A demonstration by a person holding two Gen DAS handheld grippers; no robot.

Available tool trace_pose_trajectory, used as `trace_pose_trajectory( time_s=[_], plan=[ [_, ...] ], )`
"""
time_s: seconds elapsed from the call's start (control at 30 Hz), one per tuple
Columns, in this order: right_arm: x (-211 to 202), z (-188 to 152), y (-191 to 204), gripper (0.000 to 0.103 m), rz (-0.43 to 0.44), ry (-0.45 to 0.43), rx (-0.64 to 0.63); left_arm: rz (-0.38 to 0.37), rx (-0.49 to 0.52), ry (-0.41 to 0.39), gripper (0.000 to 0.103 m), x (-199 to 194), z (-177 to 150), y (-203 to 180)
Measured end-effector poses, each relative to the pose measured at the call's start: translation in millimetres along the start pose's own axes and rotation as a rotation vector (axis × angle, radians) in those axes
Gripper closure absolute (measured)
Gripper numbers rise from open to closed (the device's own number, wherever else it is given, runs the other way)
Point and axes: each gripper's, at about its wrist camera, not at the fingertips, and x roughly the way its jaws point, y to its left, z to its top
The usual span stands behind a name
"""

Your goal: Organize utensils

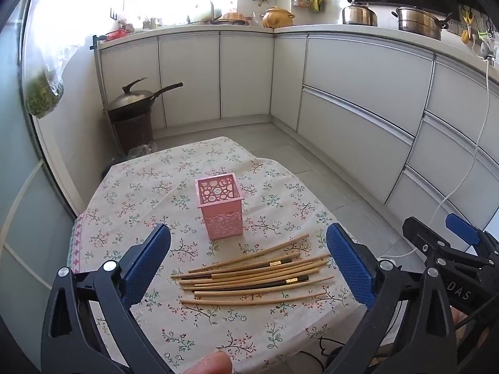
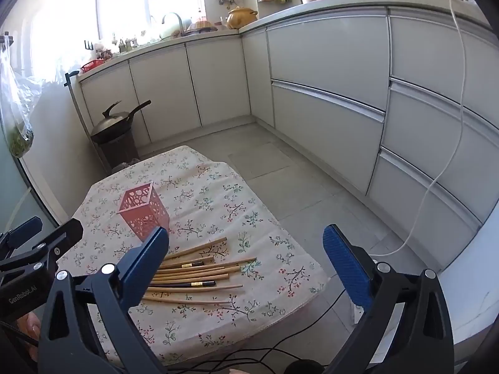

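Observation:
A pink perforated holder (image 1: pixel 220 205) (image 2: pixel 144 211) stands upright and empty on a small table with a floral cloth (image 1: pixel 131 187) (image 2: pixel 212 193). Just in front of it lie several wooden chopsticks (image 1: pixel 255 272) (image 2: pixel 193 272) in a loose pile, two of them dark with gold bands. My left gripper (image 1: pixel 249 243) hangs open above the pile, nothing between its blue pads. My right gripper (image 2: pixel 246 249) is open too, over the table's right side with the chopsticks near its left finger. Each gripper shows in the other's view: the right (image 1: pixel 443 246), the left (image 2: pixel 34 237).
White kitchen cabinets (image 1: pixel 358 93) (image 2: pixel 327 93) wrap the back and right. A wok on a dark bin (image 1: pixel 134 109) (image 2: pixel 115 131) stands left of the table. A white cable (image 2: pixel 443 171) hangs at right, black cables (image 2: pixel 249 352) lie on the floor. A fingertip (image 1: pixel 212 363) shows at the bottom.

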Motion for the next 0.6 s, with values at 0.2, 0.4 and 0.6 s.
trace_pose_trajectory(
  time_s=[0.2, 0.4, 0.6],
  plan=[
    [1.3, -1.9, 1.2, 0.007, 0.001, 0.009, 0.003, 0.003, 0.003, 0.006, 0.007, 0.8, 0.1, -3.4],
    [1.3, -1.6, 1.7, 0.007, 0.001, 0.011, -0.002, -0.001, 0.003, 0.012, 0.007, 2.0, -1.1, 0.6],
    [1.8, -2.3, 1.1, 0.007, 0.003, 0.015, 0.003, -0.002, 0.001, 0.015, 0.007, 1.2, -1.0, -0.2]
  ],
)
